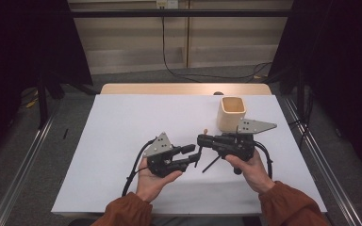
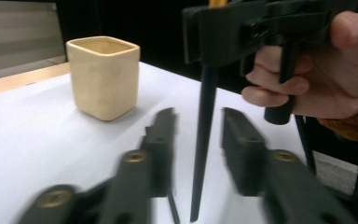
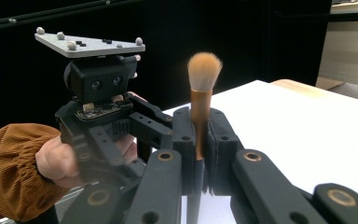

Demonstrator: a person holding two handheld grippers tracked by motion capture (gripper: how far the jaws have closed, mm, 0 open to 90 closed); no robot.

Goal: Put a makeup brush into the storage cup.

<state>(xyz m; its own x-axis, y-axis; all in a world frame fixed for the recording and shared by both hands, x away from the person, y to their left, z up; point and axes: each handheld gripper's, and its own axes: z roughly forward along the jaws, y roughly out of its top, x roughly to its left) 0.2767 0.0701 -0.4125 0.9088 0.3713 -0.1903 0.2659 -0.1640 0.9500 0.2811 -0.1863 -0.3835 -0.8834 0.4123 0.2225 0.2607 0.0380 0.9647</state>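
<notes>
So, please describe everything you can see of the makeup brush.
The makeup brush has a fluffy head of pale bristles with orange tips, a copper-coloured metal collar and a slim black handle that tapers to a point. It stands nearly upright, bristles up, clamped at the collar by the right gripper. Its handle hangs between the open fingers of the left gripper.

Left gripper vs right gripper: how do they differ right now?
The right gripper is shut on the black-handled makeup brush with tan bristles; the left gripper is open and holds nothing. The right gripper clamps the brush near its copper collar, bristles up; the left gripper's jaws stand either side of the brush's black handle, apart from it. The right gripper sits nearer the cream square cup. Both are black, hand-held over the white table.
</notes>
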